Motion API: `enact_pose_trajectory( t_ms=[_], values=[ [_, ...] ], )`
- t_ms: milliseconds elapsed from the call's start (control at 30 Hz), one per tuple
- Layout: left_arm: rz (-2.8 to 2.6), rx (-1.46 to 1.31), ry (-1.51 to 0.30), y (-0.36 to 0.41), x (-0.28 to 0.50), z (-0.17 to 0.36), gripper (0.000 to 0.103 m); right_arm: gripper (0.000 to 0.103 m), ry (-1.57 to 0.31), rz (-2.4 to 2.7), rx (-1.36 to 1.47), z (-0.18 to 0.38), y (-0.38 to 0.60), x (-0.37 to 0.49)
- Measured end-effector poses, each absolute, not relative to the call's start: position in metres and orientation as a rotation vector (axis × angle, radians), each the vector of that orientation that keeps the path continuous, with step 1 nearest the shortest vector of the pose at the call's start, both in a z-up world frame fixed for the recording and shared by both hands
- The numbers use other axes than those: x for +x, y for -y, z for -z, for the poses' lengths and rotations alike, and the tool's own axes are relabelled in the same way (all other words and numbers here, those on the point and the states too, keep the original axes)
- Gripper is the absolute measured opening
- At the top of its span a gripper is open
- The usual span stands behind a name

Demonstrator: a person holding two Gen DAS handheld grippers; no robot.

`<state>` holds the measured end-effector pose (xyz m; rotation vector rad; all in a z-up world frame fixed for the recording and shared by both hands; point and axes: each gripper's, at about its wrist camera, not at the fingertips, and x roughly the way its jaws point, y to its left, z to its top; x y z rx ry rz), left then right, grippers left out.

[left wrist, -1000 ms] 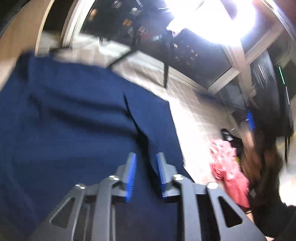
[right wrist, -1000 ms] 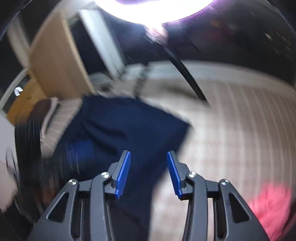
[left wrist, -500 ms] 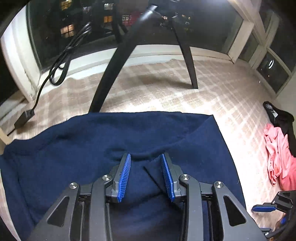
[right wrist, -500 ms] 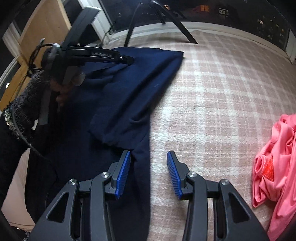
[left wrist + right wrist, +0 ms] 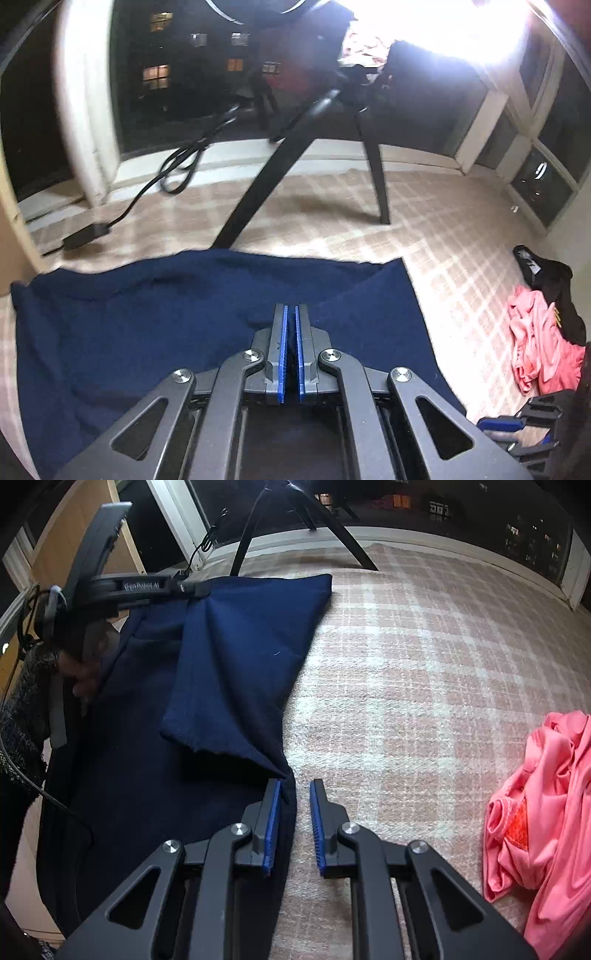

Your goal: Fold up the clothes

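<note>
Since half a second ago: both sets of jaws narrowed, on the left gripper [image 5: 290,310] down to fully together, on the right gripper [image 5: 295,786] down to a narrow gap.

Left jaws: clamped on a bunched fold of the navy garment [image 5: 147,332], with cloth heaped just ahead of the tips. Pinched layer itself hidden between the pads. Confirmed in the right wrist view: clamped at the far edge of the garment [image 5: 240,646], creases fanning out from the clamp point.

Right jaws: narrow, not clamped. Near hem of the garment between them, lying against the left pad; a strip of plaid blanket [image 5: 424,664] visible between cloth and right pad.

Garment spread on the blanket, ahead and left of the right jaws, one flap folded over. Lower left portion lost in shadow.

Hand [image 5: 85,679] on the left gripper partly covered by the tool body.

Well to the right of the right jaws: pink garment [image 5: 546,812], cut off at the frame edge. Beside it in the left wrist view, a black garment [image 5: 554,288], shape hard to make out.

Ahead of the left jaws: tripod legs [image 5: 258,192], upper part lost in glare.
</note>
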<state>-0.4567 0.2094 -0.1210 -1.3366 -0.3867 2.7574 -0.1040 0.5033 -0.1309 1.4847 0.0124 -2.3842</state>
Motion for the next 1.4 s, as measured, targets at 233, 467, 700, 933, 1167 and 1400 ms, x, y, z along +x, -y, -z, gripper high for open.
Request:
enact_pose_trajectory(
  t_ms=[233, 467, 700, 933, 1167, 1400],
  values=[
    [-2.756, -1.465, 0.350, -0.203, -0.438, 0.140, 0.010, 0.018, -0.026, 2.372, 1.485, 0.129, -0.506, -0.102],
    [-2.782, -1.421, 0.419, -0.196, -0.422, 0.121, 0.015, 0.019, -0.059, 2.346, 1.533, 0.123, -0.505, -0.103],
    [-2.572, -1.386, 0.394, -0.250, -0.366, 0.108, 0.021, 0.042, 0.224, 2.365, 1.399, 0.085, -0.539, -0.141],
    [-2.518, -1.440, 0.413, -0.293, -0.330, 0.134, 0.021, 0.042, 0.343, 2.389, 1.344, 0.107, -0.523, -0.250],
    [-2.615, -1.453, 0.489, -0.268, -0.305, 0.131, 0.021, 0.042, 0.394, 2.329, 1.321, 0.131, -0.505, -0.296],
    [-2.657, -1.499, 0.556, -0.244, -0.291, 0.138, 0.021, 0.003, 0.384, 2.348, 1.273, 0.133, -0.502, -0.314]
  ],
)
